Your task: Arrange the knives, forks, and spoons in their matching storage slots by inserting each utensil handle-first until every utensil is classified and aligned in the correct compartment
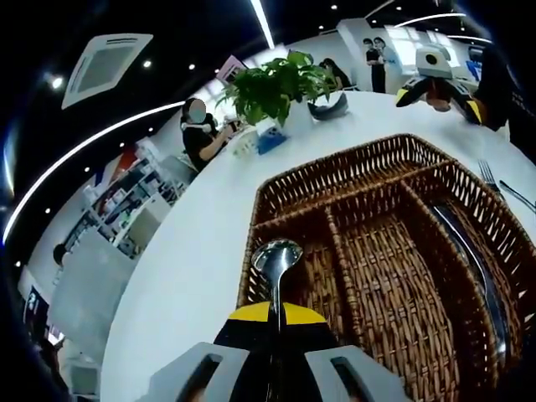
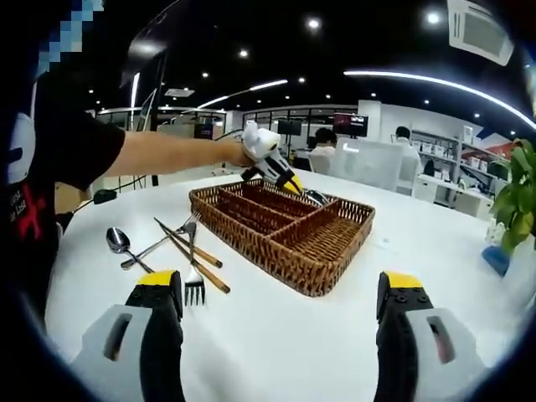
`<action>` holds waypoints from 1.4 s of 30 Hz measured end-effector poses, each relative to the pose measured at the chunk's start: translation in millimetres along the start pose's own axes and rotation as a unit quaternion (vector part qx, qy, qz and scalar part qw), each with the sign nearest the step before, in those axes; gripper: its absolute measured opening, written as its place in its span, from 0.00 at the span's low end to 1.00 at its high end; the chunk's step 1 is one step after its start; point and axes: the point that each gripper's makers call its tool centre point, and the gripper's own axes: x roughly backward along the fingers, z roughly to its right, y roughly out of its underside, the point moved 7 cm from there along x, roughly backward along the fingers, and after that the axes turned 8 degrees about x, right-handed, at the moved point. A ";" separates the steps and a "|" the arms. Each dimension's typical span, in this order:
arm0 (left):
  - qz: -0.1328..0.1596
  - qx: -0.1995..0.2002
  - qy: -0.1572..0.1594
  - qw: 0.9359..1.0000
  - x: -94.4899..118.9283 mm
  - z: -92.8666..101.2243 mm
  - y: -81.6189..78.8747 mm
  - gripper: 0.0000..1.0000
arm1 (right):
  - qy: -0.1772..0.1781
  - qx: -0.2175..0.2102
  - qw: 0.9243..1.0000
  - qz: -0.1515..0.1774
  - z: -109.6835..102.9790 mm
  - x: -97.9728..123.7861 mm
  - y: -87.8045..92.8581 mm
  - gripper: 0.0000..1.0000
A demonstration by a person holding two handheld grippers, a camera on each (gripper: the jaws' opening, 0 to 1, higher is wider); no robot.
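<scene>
white table [image 2: 276, 335] — left tool [image 1: 272, 322] clamps spoon [image 1: 275, 260]; right tool [image 2: 280, 306] wide open

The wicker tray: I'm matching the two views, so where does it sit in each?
Left gripper view: wicker tray fills the centre and right, beyond the held spoon.
Right gripper view: wicker tray sits centre on the white table.
Shared landmark: green plant.

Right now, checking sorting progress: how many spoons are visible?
2: one spoon in the left gripper over the wicker basket, another spoon on the table; the basket may hide more.
</scene>
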 end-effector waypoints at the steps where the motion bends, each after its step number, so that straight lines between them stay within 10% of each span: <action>1: -0.001 0.001 0.000 1.000 -0.6 -0.3 1.1 0.01 | -0.001 0.000 1.000 0.000 -0.1 -0.2 -0.1 0.99; 42: -0.012 0.092 0.038 0.995 -20.8 1.0 21.1 0.01 | -0.005 -0.018 1.000 -0.002 -0.6 0.9 -0.4 0.99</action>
